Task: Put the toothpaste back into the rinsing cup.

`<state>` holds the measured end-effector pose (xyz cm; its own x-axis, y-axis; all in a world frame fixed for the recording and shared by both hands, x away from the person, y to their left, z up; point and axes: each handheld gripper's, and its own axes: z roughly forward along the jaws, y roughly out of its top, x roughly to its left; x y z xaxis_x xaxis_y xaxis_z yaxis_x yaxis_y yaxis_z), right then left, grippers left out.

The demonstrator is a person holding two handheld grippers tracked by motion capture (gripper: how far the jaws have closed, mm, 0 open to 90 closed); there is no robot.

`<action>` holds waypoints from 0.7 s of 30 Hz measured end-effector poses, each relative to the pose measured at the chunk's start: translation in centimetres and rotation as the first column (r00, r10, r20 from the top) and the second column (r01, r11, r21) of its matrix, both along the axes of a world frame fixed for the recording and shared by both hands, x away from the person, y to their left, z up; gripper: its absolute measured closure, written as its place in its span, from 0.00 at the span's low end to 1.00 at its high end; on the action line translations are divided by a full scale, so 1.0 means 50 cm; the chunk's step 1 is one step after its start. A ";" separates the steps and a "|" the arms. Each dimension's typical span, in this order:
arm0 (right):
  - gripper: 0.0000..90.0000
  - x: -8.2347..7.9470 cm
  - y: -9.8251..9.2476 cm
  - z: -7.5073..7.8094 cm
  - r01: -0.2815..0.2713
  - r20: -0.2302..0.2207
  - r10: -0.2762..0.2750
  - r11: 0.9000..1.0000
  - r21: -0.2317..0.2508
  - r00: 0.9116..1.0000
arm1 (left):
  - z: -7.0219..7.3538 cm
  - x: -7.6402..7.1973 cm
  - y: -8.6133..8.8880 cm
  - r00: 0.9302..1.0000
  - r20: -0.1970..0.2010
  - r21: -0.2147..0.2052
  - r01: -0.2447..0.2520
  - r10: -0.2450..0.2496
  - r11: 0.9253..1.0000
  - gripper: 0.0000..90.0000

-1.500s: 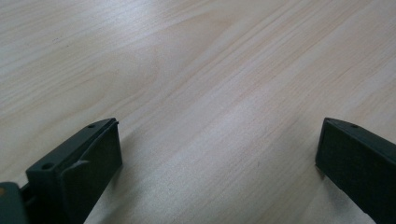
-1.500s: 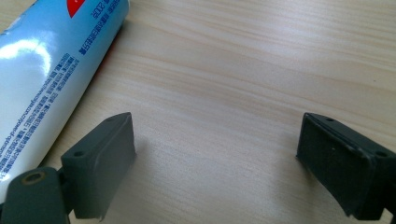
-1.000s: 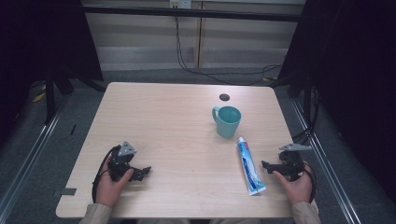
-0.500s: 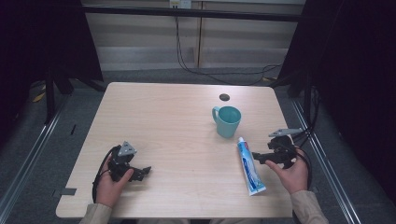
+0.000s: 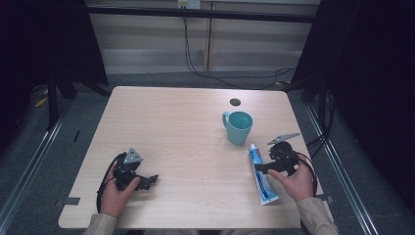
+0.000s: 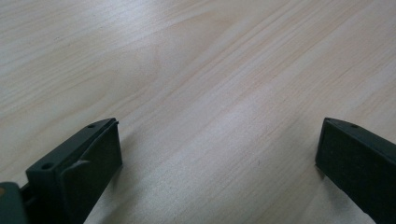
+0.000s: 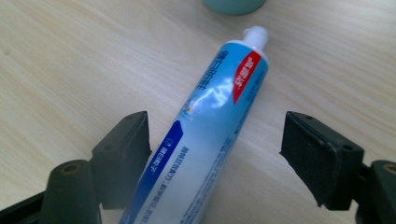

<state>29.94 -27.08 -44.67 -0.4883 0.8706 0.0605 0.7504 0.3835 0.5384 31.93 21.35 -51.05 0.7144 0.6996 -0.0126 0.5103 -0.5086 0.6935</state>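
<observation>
Right gripper (image 5: 262, 167) poised over the toothpaste tube (image 5: 260, 175), fingers spread wide to either side of it.

Nearest the person, the left gripper (image 5: 146, 181) sits low at the worktop's (image 5: 186, 132) near-left part, its fingers (image 6: 79, 163) wide apart with bare wood between them and open surface all around. On the near-right side the blue-and-white tube lies flat, its crimped end close to the near edge and its white cap (image 7: 256, 33) pointing away toward the teal mug (image 5: 238, 126); in the right gripper view the tube runs up between the spread fingers (image 7: 317, 154), closer to the left one. The mug stands just past the cap, handle to the left. Beyond it a small dark hole (image 5: 235, 102) lies near the far edge. The middle and far-left of the worktop are bare.
</observation>
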 end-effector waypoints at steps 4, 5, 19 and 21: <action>0.28 0.003 0.018 -0.005 -0.031 -0.038 0.030 0.999 -0.029 0.999 | 0.000 0.000 0.000 1.000 0.000 -0.003 -0.002 0.002 1.000 0.00; 0.28 0.003 0.022 -0.005 -0.030 -0.046 0.029 0.999 -0.028 0.999 | 0.000 0.000 0.000 1.000 0.000 -0.004 -0.003 0.003 1.000 0.00; 0.31 0.009 0.043 -0.016 -0.052 -0.144 0.041 0.996 -0.075 0.989 | 0.000 0.000 0.000 1.000 0.002 0.002 -0.001 0.001 1.000 0.00; 0.31 0.009 0.043 -0.016 -0.054 -0.160 0.041 0.995 -0.082 0.986 | 0.000 0.000 0.000 1.000 0.001 0.002 -0.001 0.001 1.000 0.00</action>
